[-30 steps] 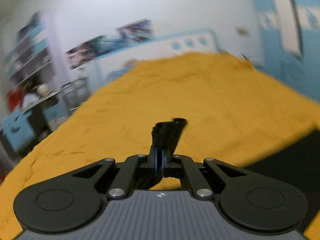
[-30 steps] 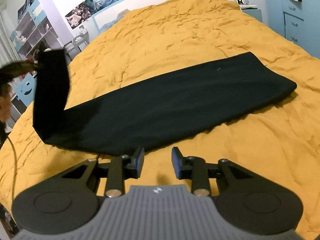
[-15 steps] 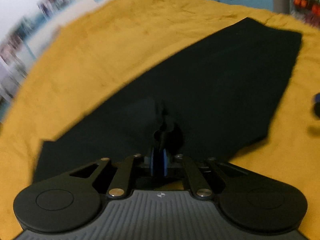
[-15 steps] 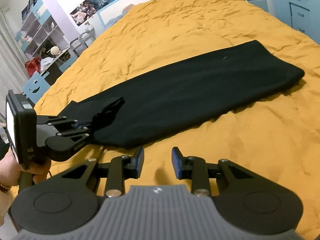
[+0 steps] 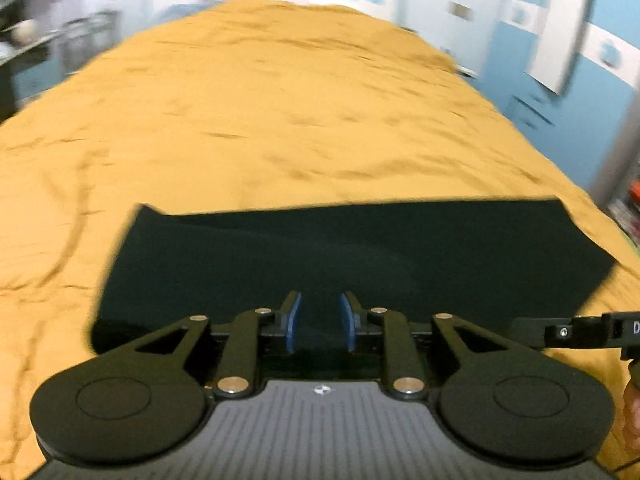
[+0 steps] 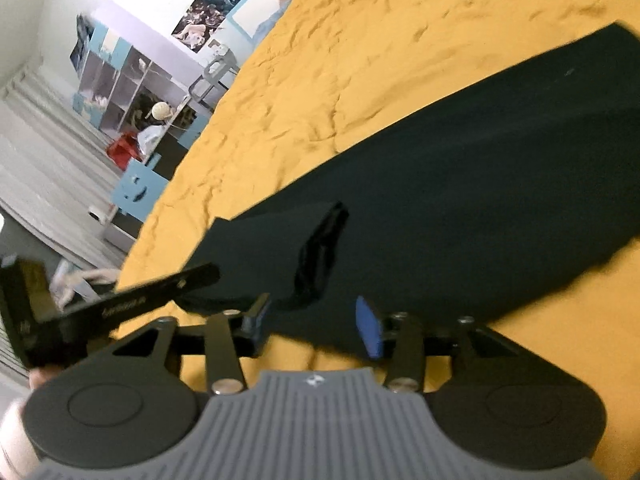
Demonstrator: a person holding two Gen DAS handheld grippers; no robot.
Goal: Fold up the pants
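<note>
The black pants [image 5: 360,256] lie flat across the yellow bedspread [image 5: 260,120], long and narrow. In the right wrist view the pants [image 6: 480,168] have one end folded back onto themselves, with a raised cuff [image 6: 320,248] on top. My left gripper [image 5: 319,322] is open and empty, just above the near edge of the pants. My right gripper [image 6: 312,322] is open and empty at the near edge of the pants, by the folded end. The left gripper's body [image 6: 120,304] shows at the left of the right wrist view.
The bedspread [image 6: 360,60] spreads wide beyond the pants. Shelves [image 6: 132,84] and a blue box [image 6: 136,188] stand beside the bed on the left. Blue drawers [image 5: 532,116] stand on the right. The right gripper's tip [image 5: 580,332] shows at the left view's right edge.
My left gripper carried the pants' end over onto the rest, then let go and opened. My right gripper opened wider and moved in toward the folded end.
</note>
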